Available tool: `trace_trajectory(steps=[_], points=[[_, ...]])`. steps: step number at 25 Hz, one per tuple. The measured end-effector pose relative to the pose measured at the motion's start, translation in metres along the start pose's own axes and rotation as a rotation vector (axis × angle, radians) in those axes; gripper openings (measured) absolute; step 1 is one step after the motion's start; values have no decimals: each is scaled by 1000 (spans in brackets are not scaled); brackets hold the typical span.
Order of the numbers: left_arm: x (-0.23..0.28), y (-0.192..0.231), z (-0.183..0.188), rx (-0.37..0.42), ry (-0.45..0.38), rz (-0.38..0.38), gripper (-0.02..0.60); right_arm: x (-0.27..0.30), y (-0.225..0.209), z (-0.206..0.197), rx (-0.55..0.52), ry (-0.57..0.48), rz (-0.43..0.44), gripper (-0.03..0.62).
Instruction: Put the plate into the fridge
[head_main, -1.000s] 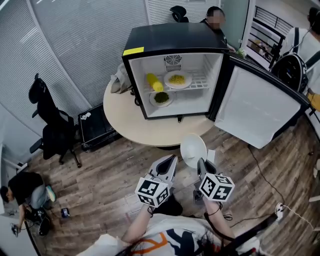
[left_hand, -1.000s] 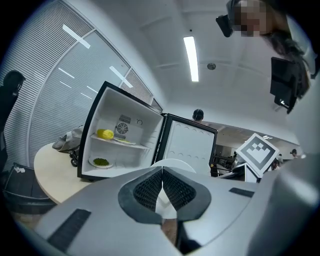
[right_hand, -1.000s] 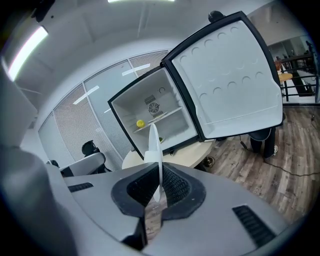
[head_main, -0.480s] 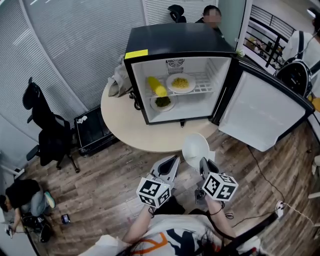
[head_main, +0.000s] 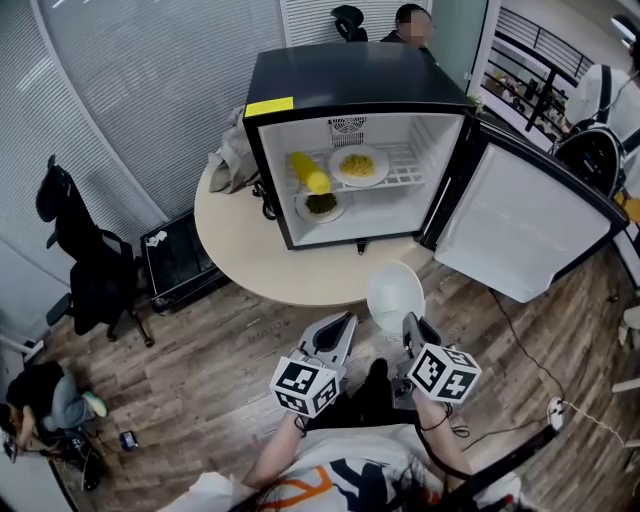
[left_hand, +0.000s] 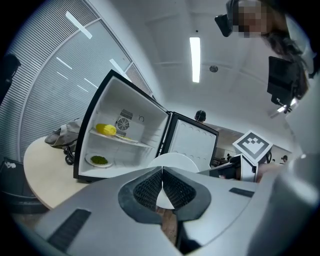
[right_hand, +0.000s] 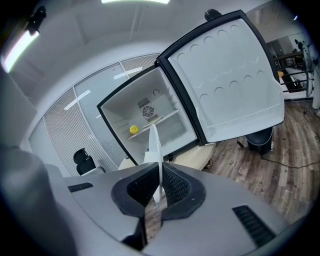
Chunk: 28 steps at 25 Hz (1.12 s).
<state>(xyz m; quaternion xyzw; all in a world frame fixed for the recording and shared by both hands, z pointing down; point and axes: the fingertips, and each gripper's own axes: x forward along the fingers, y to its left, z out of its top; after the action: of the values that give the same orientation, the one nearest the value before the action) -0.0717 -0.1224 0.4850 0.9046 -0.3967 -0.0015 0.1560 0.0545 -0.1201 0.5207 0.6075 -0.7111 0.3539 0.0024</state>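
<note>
Risk of the empty white plate (head_main: 393, 295) pivoting or slipping: pinched only at its lower rim by the tightly closed right claw (head_main: 409, 327), tilted up, in the air short of the round tabletop (head_main: 250, 250), well apart from the open mini fridge (head_main: 350, 75). Risk too of knocking the corn cob (head_main: 311, 173) or food plate (head_main: 357, 164) on the crowded upper shelf (head_main: 405, 170). Left claw (head_main: 343, 322) closed on nothing, just beside; both held low before the body, pointing toward the fridge.
</note>
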Motion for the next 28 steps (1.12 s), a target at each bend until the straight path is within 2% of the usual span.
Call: trace_trajectory(steps=[8,28], points=[[12,17,14,-6,-22,27,12,22,2,27,85,-33,53,25],[106,64,55,32,-28,27,12,126,11,154,122,-151,136,25]])
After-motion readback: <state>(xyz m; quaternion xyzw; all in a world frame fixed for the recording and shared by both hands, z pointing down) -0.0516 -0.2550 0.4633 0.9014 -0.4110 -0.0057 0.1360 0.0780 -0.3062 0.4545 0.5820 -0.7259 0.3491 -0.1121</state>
